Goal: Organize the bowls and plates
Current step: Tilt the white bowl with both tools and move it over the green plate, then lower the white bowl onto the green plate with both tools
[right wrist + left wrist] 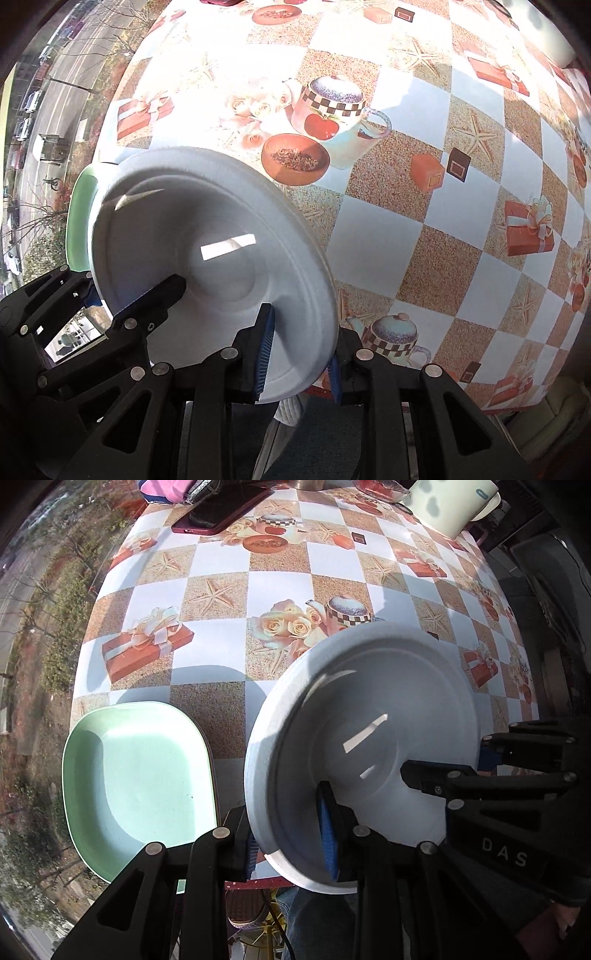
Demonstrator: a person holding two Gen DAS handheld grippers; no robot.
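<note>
A white deep plate hangs tilted above the patterned tablecloth, held at two sides of its rim. My left gripper is shut on the near rim, one blue pad inside and one outside. In the same view my right gripper is shut on the rim at the right. The right wrist view shows the white plate with my right gripper pinching its lower edge and my left gripper on its left edge. A pale green rounded plate lies on the table to the left, partly hidden behind the white one.
A dark red phone, a pink cloth and a cream mug stand at the table's far side. The table's left edge runs beside a window over a street. Below the near edge are a person's trousers.
</note>
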